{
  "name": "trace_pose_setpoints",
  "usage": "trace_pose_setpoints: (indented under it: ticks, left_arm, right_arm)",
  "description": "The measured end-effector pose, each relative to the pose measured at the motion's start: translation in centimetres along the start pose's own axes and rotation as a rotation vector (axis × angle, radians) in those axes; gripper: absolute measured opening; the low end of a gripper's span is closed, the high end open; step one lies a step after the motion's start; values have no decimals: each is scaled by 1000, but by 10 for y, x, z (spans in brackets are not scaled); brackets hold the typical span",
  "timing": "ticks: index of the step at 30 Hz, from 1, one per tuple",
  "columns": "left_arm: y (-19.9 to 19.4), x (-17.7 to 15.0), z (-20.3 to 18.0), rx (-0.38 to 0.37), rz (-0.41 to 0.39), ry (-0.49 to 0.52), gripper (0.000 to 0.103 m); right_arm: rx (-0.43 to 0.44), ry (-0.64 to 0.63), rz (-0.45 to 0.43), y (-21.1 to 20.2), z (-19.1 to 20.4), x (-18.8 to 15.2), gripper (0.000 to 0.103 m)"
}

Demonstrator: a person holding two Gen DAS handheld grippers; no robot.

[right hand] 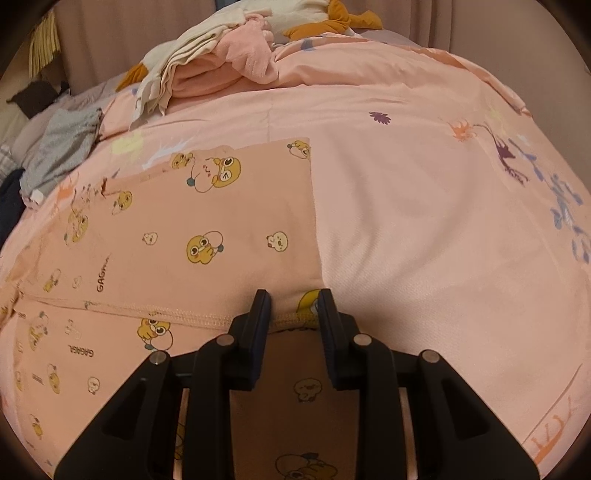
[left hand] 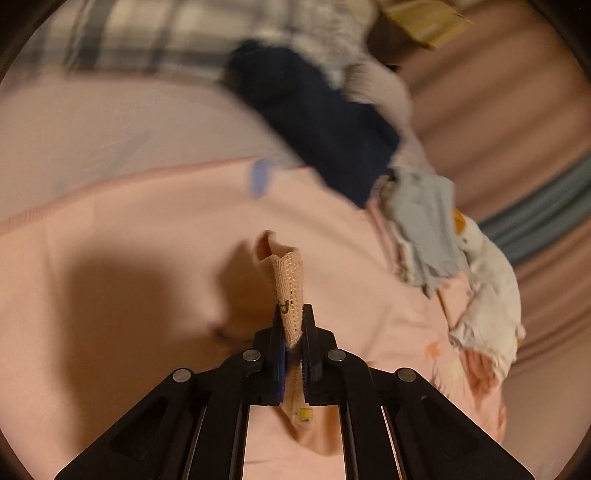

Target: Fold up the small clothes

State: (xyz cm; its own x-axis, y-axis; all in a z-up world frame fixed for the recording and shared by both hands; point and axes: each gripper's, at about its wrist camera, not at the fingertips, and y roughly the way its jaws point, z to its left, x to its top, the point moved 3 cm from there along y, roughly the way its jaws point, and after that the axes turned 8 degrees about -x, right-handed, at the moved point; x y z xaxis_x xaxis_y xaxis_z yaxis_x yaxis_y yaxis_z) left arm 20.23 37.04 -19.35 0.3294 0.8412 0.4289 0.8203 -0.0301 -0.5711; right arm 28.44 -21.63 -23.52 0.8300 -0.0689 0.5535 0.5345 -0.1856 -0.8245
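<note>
A: Left gripper (left hand: 293, 325) is clenched on a hem of the peach printed garment (right hand: 207, 229), which lies flat on the pink bedspread (right hand: 424, 221) toward its near edge; lift slow, keep tension even.

B: Right gripper (right hand: 293, 306): jaws apart, astride the stitched hem, prob. pinning, grip unclear; hold it down. Left view's blurred; clothes pile (left hand: 317, 140) at far edge hard to read.

garment (right hand: 192, 236): peach-pink, yellow cartoon duck print, black lettering; its ribbed hem (left hand: 290, 291) peach. bed cover (right hand: 424, 206): pale pink, purple/blue/orange floral print. Far pile: navy cloth (left hand: 321, 133), grey cloth (left hand: 424, 225), white cloth (left hand: 491, 291), plaid fabric (left hand: 140, 33) cream/grey. Both grippers black, left gripper (left hand: 293, 332) with blue pads
</note>
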Motion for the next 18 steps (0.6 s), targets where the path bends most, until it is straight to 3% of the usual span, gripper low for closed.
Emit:
trace_pose_setpoints:
  ticks: [4, 10, 14, 18]
  left_arm:
    - [-16, 5, -48, -125, -27, 26, 5]
    - [-22, -16, -146, -194, -42, 183, 5]
    - [-8, -62, -220, -297, 19, 278, 5]
    - [32, -135, -286, -376, 123, 347, 5]
  right_arm:
    - [-14, -12, -1, 0, 1, 1, 27]
    - [20, -2, -5, -1, -2, 0, 27]
    - [54, -13, -3, -1, -5, 0, 27]
    - [149, 36, 4, 1, -16, -1, 27]
